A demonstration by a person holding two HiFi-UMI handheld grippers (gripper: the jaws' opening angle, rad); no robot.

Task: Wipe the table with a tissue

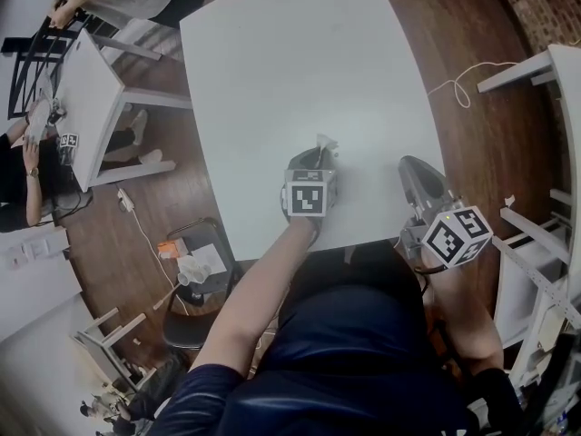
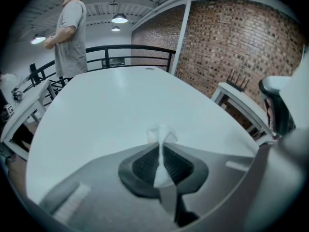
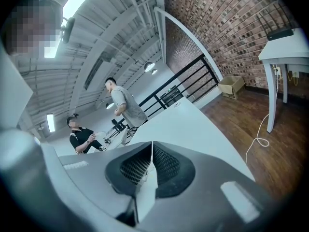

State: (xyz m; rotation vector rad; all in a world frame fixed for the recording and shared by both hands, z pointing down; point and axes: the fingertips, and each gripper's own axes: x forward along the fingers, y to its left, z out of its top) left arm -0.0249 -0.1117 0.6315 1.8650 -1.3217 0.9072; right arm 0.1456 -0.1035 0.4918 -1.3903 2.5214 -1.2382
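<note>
The left gripper (image 1: 318,158) tilts steeply down over the near part of the broad white rectangular table (image 1: 300,53), its marker cube turned up toward the head view. Its jaws are clamped on a crumpled white paper tissue (image 1: 325,143). In the left gripper view a thin fold of the tissue (image 2: 161,135) is pinched between the ribbed dark pads, and a small tuft sticks out past the tips, above the table top (image 2: 106,105). Whether the tuft presses on the surface cannot be told. The bare left forearm (image 1: 259,284) reaches up from the lower left to this gripper, nearly straight.

The right gripper (image 1: 411,164) sits just beside it, at the table's near right edge, pointing far more level (its own view looks out along the table toward a black railing (image 3: 186,79)). Its jaws (image 3: 151,151) are pressed together with nothing between them. The right forearm (image 1: 458,321) is drawn in close to the body.
</note>
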